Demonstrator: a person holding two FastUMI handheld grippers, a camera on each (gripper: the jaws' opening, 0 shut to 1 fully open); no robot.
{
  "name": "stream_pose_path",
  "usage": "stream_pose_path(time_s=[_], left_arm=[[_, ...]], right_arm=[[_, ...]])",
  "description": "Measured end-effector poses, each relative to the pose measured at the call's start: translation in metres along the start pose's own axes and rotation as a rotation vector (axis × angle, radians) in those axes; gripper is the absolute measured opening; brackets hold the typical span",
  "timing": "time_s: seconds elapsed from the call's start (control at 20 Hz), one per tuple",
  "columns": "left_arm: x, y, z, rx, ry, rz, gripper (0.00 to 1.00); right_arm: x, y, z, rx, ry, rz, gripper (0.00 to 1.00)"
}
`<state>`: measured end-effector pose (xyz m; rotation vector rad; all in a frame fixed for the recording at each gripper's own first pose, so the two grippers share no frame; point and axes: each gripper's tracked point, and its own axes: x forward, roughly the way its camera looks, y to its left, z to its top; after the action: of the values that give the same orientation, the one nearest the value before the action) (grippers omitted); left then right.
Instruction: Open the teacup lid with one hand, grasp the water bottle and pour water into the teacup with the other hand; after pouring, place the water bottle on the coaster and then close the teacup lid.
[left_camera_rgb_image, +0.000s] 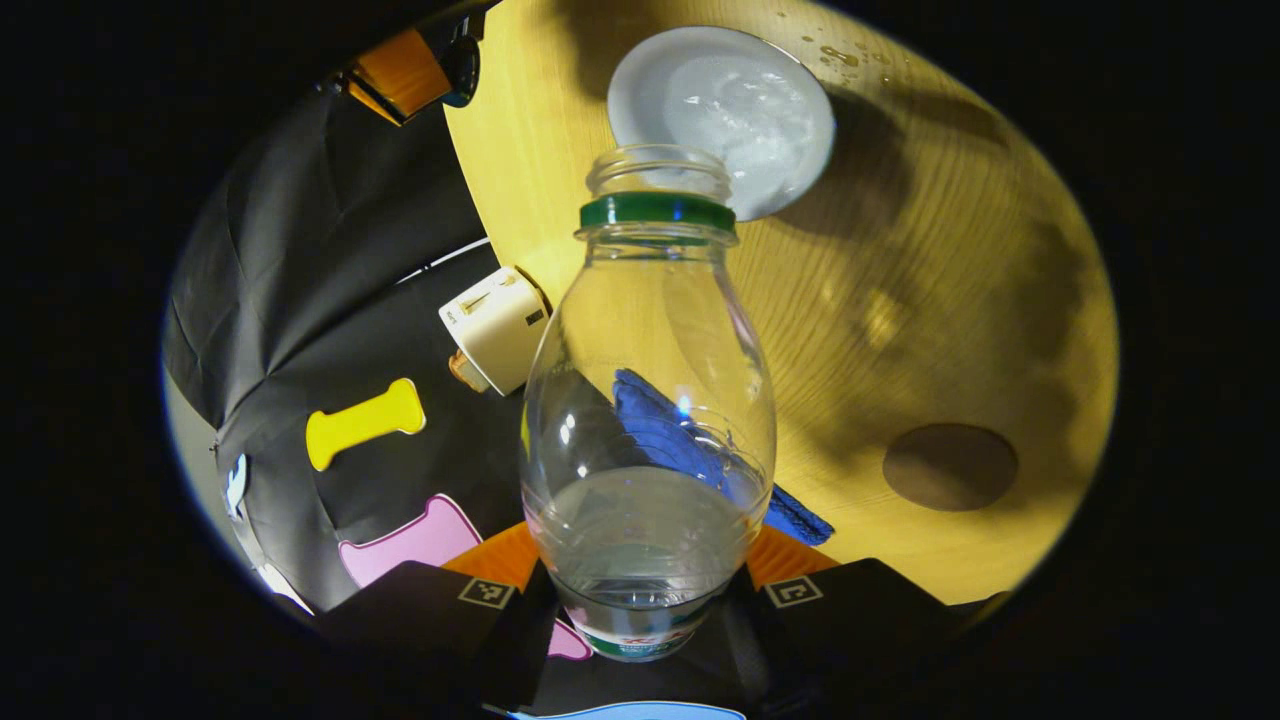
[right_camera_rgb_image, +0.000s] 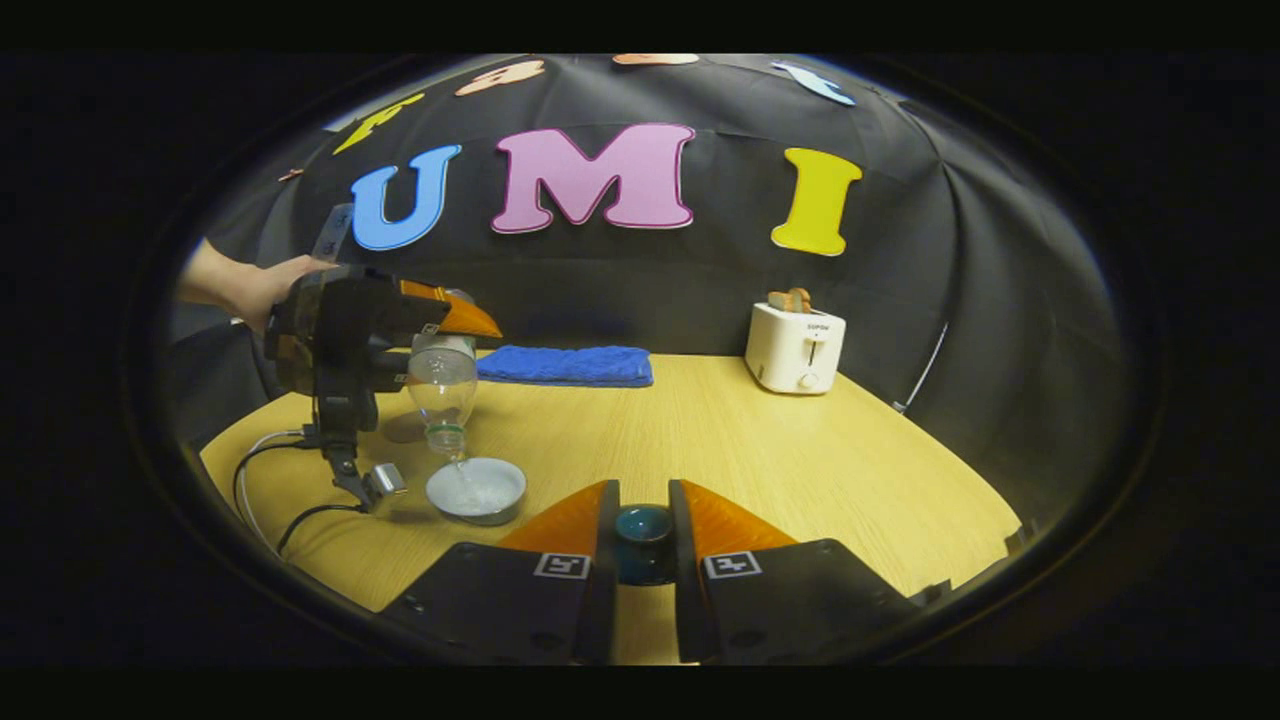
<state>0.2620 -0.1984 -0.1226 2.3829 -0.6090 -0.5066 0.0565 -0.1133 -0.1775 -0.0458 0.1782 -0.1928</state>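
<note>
The left tongs (left_camera_rgb_image: 645, 600) are closed on the water bottle (left_camera_rgb_image: 648, 400), both fingers pressing its lower body. The bottle is uncapped, carries a green neck ring, and is tipped mouth-down above the white teacup (left_camera_rgb_image: 722, 105). In the right gripper view a thin stream of water runs from the bottle mouth into the teacup (right_camera_rgb_image: 476, 490), which stands open on the wooden desk (right_camera_rgb_image: 760, 450); some water remains in the bottle.

The right tongs (right_camera_rgb_image: 644, 540) grip the dark teal teacup lid (right_camera_rgb_image: 644, 535) between both fingers, held above the desk and well apart from the cup.

A round brown coaster (left_camera_rgb_image: 950, 466) lies bare on the desk to one side of the teacup. A folded blue towel (right_camera_rgb_image: 565, 365) and a white toaster (right_camera_rgb_image: 795, 347) sit along the far edge. A hand (right_camera_rgb_image: 262, 285) holds the left tongs' housing. Water droplets mark the desk near the cup.
</note>
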Motion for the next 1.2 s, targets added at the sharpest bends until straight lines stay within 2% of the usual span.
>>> stream_pose_path(time_s=[0.5,0.55,0.65,0.7,0.75,0.8,0.85,0.9,1.2], left_arm=[[-0.0016,0.0075,0.0012,0.032,-0.010,0.013,0.75],[-0.0021,0.0074,0.0018,0.033,-0.014,0.016,0.75],[-0.0019,0.0080,0.0027,0.039,-0.019,0.018,0.75],[-0.0022,0.0084,0.0033,0.041,-0.021,0.022,0.75],[-0.0019,0.0092,0.0030,0.045,-0.023,0.024,0.75],[-0.0015,0.0097,0.0035,0.045,-0.024,0.026,0.75],[-0.0021,0.0091,0.0042,0.044,-0.025,0.026,0.75],[-0.0026,0.0082,0.0056,0.044,-0.025,0.025,0.75],[-0.0013,0.0072,0.0046,0.028,-0.021,0.012,0.75]], right_arm=[[0.0014,0.0014,0.0076,0.002,-0.017,0.008,0.27],[0.0023,0.0013,0.0077,0.006,-0.017,0.007,0.31],[0.0026,0.0025,0.0063,0.012,-0.014,0.007,0.31],[0.0030,0.0028,0.0070,0.012,-0.014,0.007,0.27],[0.0032,0.0030,0.0068,0.010,-0.014,0.008,0.27],[0.0032,0.0025,0.0072,0.008,-0.016,0.009,0.31],[0.0022,0.0029,0.0071,0.005,-0.016,0.008,0.22],[0.0022,0.0028,0.0064,0.007,-0.016,0.009,0.31],[0.0029,0.0024,0.0073,0.016,-0.016,0.006,0.31]])
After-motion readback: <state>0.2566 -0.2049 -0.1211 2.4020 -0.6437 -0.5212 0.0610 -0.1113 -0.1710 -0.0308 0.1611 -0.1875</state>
